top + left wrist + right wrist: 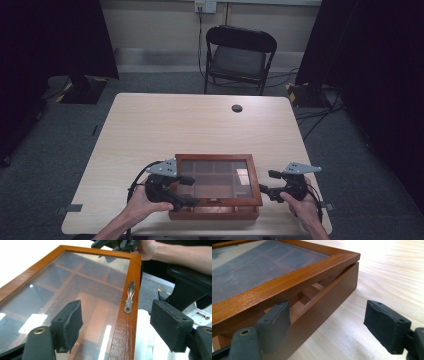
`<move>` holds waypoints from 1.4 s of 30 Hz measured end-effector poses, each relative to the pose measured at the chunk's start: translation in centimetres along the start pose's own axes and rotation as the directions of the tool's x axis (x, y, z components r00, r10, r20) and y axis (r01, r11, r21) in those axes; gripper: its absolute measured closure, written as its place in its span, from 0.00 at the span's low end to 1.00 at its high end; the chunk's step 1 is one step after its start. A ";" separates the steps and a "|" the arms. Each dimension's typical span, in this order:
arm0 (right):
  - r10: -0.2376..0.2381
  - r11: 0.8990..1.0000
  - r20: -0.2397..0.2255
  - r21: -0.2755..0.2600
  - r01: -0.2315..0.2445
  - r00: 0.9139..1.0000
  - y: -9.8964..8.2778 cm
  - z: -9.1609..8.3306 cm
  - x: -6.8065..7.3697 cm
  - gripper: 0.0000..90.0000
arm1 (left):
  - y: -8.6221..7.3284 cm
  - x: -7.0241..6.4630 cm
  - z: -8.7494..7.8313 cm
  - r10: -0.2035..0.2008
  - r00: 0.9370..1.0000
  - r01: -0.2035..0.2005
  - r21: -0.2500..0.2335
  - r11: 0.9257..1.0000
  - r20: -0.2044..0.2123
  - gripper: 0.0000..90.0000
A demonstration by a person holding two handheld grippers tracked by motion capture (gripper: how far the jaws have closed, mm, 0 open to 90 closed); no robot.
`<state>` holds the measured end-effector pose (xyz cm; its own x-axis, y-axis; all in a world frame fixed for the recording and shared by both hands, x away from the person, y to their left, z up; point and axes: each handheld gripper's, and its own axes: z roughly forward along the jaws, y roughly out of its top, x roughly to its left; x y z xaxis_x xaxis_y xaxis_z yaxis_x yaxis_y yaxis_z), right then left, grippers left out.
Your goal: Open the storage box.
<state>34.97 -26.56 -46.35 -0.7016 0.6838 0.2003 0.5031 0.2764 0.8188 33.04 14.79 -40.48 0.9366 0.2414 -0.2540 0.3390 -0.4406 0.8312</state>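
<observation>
- On the near edge of the wooden table (150,125), a wooden box (216,212) with a glass lid (215,172) is sitting, its lid slightly raised.
- Left gripper (186,191) is hovering over the lid's front edge by the metal handle (129,297), jaws spread, gripping nothing.
- Right gripper (267,182) is waiting beside the box's right side, jaws wide apart and empty.

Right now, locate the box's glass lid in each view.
High view: glass lid, bottom centre, between both grippers.
Left gripper view: lid spans left and centre, metal handle on its frame.
Right gripper view: lid upper left, raised above the box.
Shared landmark: the orange-brown wooden frame.
</observation>
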 end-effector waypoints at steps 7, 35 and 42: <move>0.001 1.000 0.009 -0.021 -0.001 1.000 0.3 -0.2 0.1 0.22 | -0.7 0.1 -1.0 0.007 1.000 -0.008 -0.034 0.999 -0.007 0.24; 0.018 0.995 0.034 -0.096 -0.015 0.999 1.8 -0.7 0.1 0.22 | -1.9 0.1 -2.6 0.088 0.985 -0.105 -0.115 0.988 -0.145 0.30; 0.026 0.995 0.045 -0.096 -0.022 0.999 1.9 -0.6 0.0 0.22 | -2.1 0.1 -2.7 0.071 0.986 -0.093 -0.146 0.985 -0.149 0.30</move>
<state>35.64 -26.41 -44.46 -0.6647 0.7206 0.1973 0.4678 0.1955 0.8619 32.21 18.10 -40.95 0.9346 0.3356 -0.1181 0.2340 -0.3298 0.9146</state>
